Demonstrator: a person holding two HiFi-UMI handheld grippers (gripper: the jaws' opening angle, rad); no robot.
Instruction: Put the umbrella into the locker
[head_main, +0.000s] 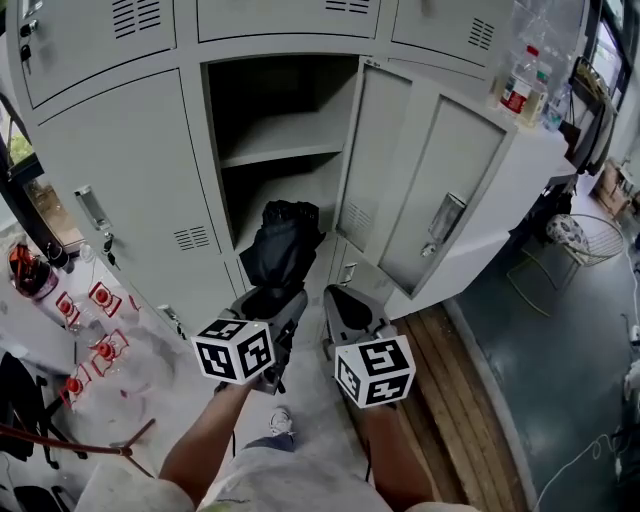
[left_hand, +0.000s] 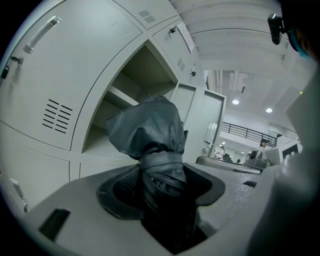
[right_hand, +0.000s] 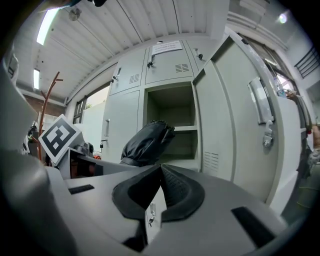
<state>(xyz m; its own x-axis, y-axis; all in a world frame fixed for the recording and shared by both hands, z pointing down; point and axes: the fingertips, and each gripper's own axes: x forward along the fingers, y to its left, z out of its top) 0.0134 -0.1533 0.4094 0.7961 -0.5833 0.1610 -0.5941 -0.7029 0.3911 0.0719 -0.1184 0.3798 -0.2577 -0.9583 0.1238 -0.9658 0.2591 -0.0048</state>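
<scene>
A folded black umbrella (head_main: 280, 245) sticks up out of my left gripper (head_main: 268, 300), which is shut on its lower end. The umbrella's top points at the open locker (head_main: 285, 150), just below its inner shelf (head_main: 285, 140). In the left gripper view the umbrella (left_hand: 152, 135) fills the centre, strapped tight where the jaws clamp it. My right gripper (head_main: 345, 310) hangs beside it, shut with nothing between its jaws; in the right gripper view the pads (right_hand: 177, 187) meet and the umbrella (right_hand: 147, 142) shows to the left before the locker (right_hand: 172, 115).
The locker's door (head_main: 375, 175) swings out to the right, next to a second open door (head_main: 445, 195). Closed locker doors (head_main: 120, 190) stand at left. Bottles (head_main: 520, 80) sit on top at right. A wire chair (head_main: 580, 240) is on the floor at right.
</scene>
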